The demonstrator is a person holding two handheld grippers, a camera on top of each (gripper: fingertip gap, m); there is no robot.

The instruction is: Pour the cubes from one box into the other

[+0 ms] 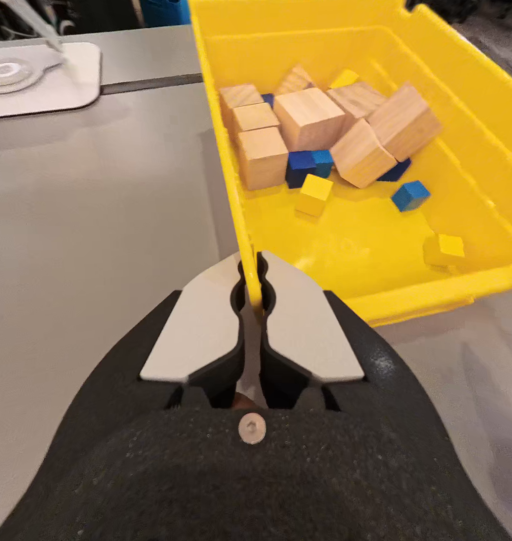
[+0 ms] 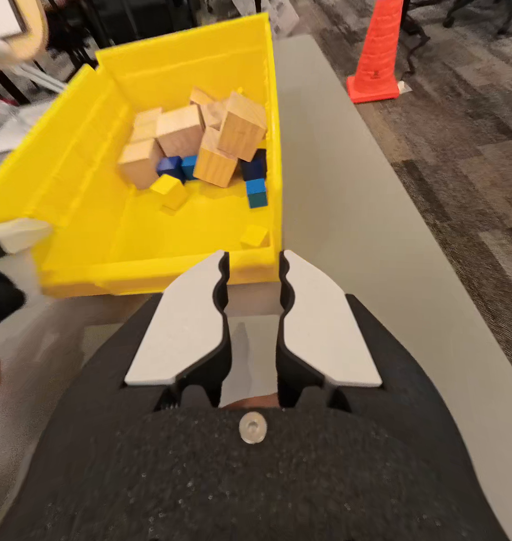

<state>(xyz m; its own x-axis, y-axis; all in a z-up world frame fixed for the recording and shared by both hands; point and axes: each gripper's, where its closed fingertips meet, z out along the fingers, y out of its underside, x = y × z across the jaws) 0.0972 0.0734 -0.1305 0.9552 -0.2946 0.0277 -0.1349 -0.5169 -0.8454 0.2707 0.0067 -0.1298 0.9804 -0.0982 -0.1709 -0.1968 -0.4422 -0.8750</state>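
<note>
My left gripper has its jaws clamped on the near left wall of the yellow box. My right gripper hangs with jaws apart, gripping nothing, just before the box's near right corner. Inside, wooden cubes and small blue and yellow ones pile toward the far end, over the grey worktop. Beyond, an orange cone stands on the floor.

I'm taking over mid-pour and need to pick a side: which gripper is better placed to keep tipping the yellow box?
Left. The left gripper is already clamped on the yellow box's side wall, with the cubes piled inside. The right gripper is open at the near corner, gripping nothing.
</note>
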